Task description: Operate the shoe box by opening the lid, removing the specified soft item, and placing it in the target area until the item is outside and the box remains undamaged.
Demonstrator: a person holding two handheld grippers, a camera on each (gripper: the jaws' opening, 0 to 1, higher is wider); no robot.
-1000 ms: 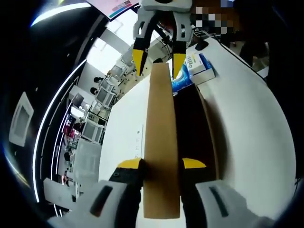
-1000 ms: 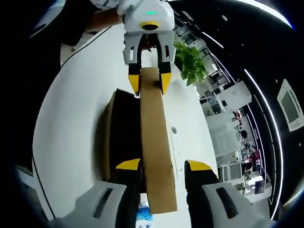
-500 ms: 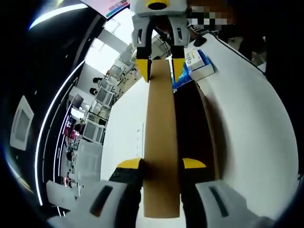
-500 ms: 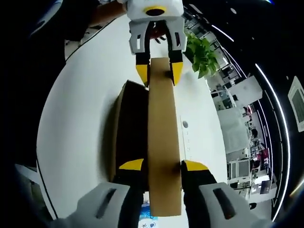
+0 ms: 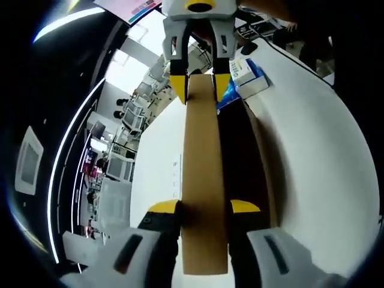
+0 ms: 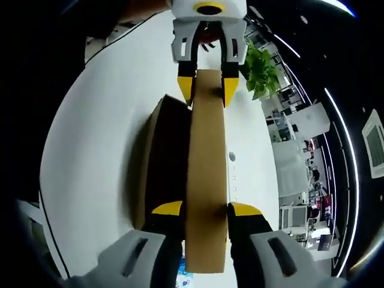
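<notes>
The shoe box (image 5: 255,159) sat on the white table (image 5: 318,144), its brown cardboard lid (image 5: 203,174) raised on edge along one long side and seen edge-on, dark interior (image 6: 171,162) open beside it; the contents were too dark to make out. My left gripper (image 5: 204,207) was clamped on the lid's near end, yellow pads pressing both faces. My right gripper (image 6: 200,209) pinched the opposite end the same way, and it also appeared at the top of the left gripper view (image 5: 198,84), just as the left one appeared at the top of the right gripper view (image 6: 207,89). A blue-and-white small carton (image 5: 246,75) lay just beyond the box's far end. Bare tabletop stretched wide on the open side of the box, narrower on the lid side up to the table's curved edge. A potted plant (image 6: 261,69) stood near that edge. Beyond were office desks with monitors (image 5: 129,117) and dark ceiling light strips (image 5: 63,18).
</notes>
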